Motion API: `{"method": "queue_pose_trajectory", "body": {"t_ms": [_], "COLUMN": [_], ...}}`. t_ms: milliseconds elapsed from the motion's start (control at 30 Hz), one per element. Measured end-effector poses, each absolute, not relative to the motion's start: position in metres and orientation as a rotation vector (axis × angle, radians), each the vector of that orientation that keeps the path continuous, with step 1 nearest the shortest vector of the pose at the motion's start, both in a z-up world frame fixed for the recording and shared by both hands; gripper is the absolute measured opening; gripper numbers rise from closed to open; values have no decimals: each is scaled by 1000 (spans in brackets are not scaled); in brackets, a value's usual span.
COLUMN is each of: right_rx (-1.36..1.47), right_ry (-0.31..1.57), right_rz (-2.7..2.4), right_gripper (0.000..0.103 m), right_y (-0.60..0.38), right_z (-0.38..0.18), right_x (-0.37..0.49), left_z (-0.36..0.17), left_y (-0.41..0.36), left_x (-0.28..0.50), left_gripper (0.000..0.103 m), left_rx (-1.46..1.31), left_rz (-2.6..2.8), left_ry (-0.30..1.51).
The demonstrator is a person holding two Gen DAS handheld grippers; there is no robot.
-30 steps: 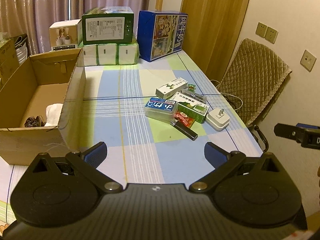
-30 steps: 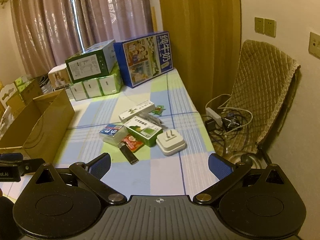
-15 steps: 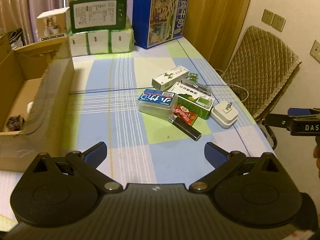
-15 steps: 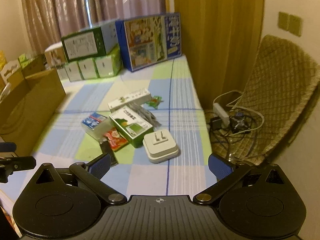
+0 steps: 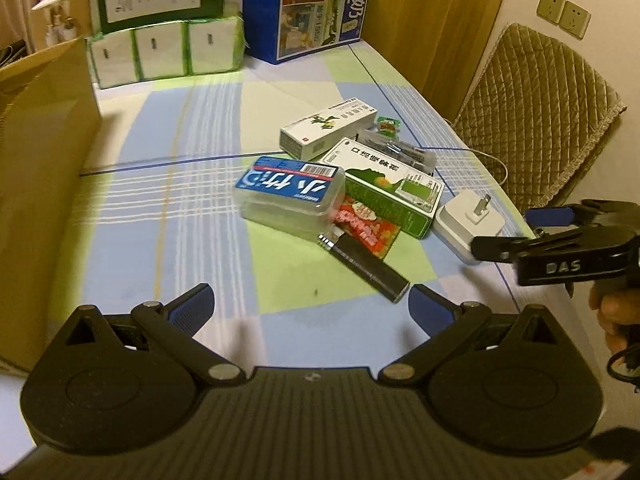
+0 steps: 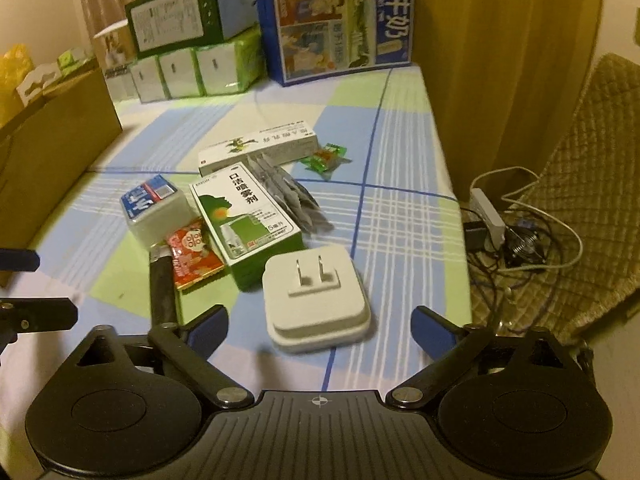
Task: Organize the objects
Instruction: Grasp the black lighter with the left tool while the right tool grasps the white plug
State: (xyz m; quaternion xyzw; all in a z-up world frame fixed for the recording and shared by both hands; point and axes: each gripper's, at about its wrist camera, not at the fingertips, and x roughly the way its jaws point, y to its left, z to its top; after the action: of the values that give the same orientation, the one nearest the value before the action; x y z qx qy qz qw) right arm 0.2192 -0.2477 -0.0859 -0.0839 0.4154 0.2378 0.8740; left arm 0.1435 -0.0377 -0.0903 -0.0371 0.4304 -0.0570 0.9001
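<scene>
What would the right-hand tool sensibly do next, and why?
Probably ease forward and down so its open fingers straddle the white plug adapter. The adapter lies flat, prongs up, just ahead of the right gripper, nearest of the pile, and nothing is held. The cardboard box on the left looks like the destination.

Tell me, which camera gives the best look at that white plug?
The right wrist view. There the white plug lies close and whole between the open right tool's fingers, both prongs pointing up. In the left wrist view the plug is smaller, off to the right, with its near corner hidden behind the right tool.
</scene>
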Motion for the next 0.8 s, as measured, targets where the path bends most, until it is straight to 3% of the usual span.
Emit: {"method": "queue_pose_trajectory", "body": {"t_ms": [233, 500, 567, 733, 800], "right_rx": [-182, -128, -123, -126, -120], "right_ry": [883, 913, 916, 927, 929], "right_rz": [517, 460, 456, 443, 440], "right_gripper": [62, 62, 62, 62, 62], "right_y": [-243, -252, -255, -258, -257], "right_z": [-98, -94, -94, -92, -91], "right_x": [233, 224, 221, 216, 214], "left_z": [-100, -114, -120, -130, -131], "left_y": [-47, -63, -71, -89, -90], "left_x": [160, 179, 183, 188, 185], "left_gripper": [99, 85, 72, 57, 45], "left_rx": [-77, -123, -112, -8, 40], "left_rz": [-122, -149, -142, -147, -153], "left_ry": [887, 905, 910, 901, 892]}}
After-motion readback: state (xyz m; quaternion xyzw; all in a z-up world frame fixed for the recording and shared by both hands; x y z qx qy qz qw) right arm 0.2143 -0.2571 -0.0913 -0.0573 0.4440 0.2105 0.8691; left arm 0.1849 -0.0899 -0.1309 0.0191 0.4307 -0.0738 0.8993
